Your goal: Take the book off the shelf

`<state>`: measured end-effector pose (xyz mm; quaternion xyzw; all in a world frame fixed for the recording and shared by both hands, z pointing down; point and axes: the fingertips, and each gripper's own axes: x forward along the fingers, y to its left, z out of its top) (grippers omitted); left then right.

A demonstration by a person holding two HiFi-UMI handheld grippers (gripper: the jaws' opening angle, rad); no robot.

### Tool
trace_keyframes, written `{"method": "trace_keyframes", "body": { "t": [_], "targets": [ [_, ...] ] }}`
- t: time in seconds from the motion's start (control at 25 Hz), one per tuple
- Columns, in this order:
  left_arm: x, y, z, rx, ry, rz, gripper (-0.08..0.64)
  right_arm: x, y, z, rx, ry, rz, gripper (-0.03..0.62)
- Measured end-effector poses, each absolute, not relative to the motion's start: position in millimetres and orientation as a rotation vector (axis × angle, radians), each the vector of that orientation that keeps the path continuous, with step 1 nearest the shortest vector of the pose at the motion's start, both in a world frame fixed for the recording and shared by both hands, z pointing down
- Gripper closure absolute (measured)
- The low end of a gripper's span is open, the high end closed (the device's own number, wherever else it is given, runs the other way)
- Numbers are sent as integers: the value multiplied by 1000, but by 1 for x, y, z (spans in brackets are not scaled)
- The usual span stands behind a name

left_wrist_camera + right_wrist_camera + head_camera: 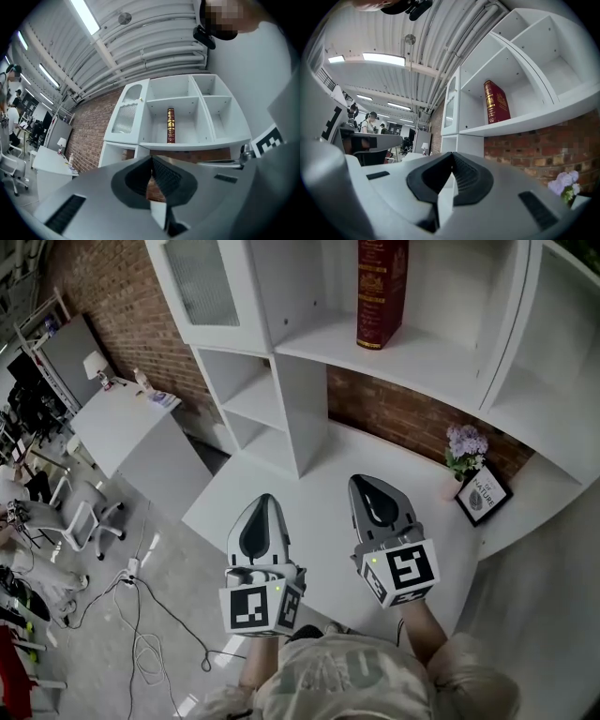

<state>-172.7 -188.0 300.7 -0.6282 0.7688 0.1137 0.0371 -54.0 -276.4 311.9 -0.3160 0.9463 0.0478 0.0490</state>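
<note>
book (382, 292): upright on far shelf (441, 362), top cut off by frame edge | left gripper (264, 507): jaws closed, empty | right gripper (364, 488): jaws closed, empty

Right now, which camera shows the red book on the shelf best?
The right gripper view: the book stands whole, spine and cover both showing, alone on the shelf. The left gripper view shows it whole but small, spine only. The head view cuts off its top.
</note>
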Motion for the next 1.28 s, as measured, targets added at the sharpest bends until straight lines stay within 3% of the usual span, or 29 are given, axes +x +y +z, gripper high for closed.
{"method": "trace_keyframes", "body": {
  "t": [1.28],
  "targets": [
    [-197,-244,283,-2133,2115,403,548,-67,-304,265,-1255,2677,323,577]
  ]
}}
